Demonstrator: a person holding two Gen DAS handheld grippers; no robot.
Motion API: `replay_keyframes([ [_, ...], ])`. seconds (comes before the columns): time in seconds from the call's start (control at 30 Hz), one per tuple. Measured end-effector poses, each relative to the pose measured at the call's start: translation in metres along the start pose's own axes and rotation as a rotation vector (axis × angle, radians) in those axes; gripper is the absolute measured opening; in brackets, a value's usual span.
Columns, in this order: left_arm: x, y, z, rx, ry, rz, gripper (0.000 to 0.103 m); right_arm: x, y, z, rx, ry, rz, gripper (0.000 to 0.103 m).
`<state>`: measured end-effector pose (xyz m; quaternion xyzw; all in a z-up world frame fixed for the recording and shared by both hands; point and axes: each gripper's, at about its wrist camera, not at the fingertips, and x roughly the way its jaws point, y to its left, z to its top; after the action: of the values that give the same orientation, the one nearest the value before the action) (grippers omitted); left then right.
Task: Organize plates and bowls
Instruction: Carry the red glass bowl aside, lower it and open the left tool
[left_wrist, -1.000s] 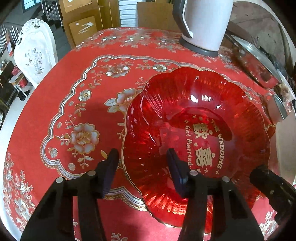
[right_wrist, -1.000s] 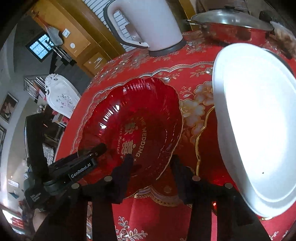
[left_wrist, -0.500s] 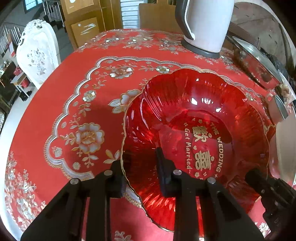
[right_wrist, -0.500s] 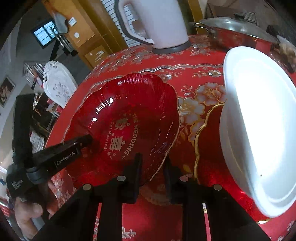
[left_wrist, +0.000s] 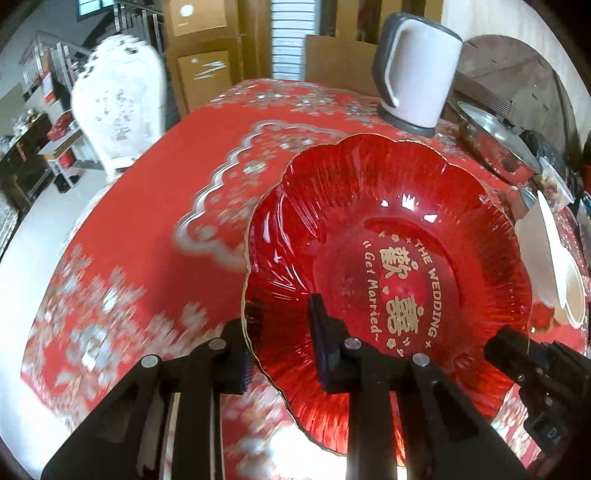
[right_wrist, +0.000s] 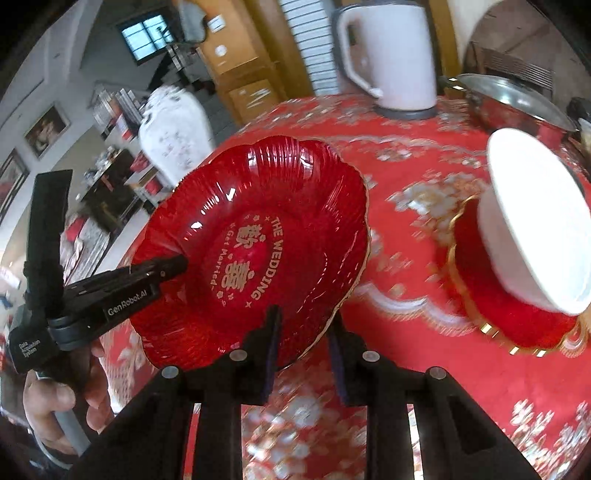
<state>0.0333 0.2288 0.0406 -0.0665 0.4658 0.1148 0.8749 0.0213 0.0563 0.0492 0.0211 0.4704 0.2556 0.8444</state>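
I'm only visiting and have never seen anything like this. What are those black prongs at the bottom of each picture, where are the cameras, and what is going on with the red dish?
There is no robot here. A person holds two hand tools, each with two black fingers and a wide-angle camera that looks out along them, so each picture is one tool's own view.

In the left tool's picture the left gripper pinches the rim of the red glass dish, one finger inside and one outside. In the right tool's picture the right gripper pinches the rim on another side, and the person's hand shows holding the left tool.

The dish looks lifted and tilted above the red patterned tablecloth. Also on the table: a white bowl on a second red dish, a white kettle and a lidded steel pan.
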Motion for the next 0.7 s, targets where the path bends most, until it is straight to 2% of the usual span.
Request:
replay_keyframes([
  [0.2, -0.007, 0.022, -0.032, -0.052, 0.005, 0.042, 0.023, 0.021, 0.015, -0.021, -0.026, 0.065, 0.026, 0.024],
  [0.33, -0.006, 0.034, -0.05, -0.077, 0.025, 0.047, 0.023, 0.027, 0.021, -0.023, -0.05, 0.093, 0.03, 0.025],
  [0.53, 0.008, 0.036, -0.06, -0.087, 0.045, 0.09, 0.024, 0.026, 0.025, -0.027, -0.032, 0.086, 0.063, 0.033],
  [0.57, 0.01, 0.036, -0.06, -0.09, 0.05, 0.096, 0.028, 0.026, 0.023, -0.027, -0.024, 0.084, 0.067, 0.033],
  [0.63, 0.012, 0.037, -0.061, -0.1, 0.058, 0.113, 0.045, 0.024, 0.02, -0.027, -0.012, 0.08, 0.071, 0.036],
  [0.67, 0.012, 0.04, -0.062, -0.105, 0.049, 0.129, 0.062, 0.023, 0.017, -0.027, -0.007, 0.079, 0.073, 0.037],
  [0.7, 0.01, 0.041, -0.062, -0.11, 0.027, 0.153, 0.069, 0.021, 0.014, -0.028, 0.001, 0.07, 0.071, 0.04],
])
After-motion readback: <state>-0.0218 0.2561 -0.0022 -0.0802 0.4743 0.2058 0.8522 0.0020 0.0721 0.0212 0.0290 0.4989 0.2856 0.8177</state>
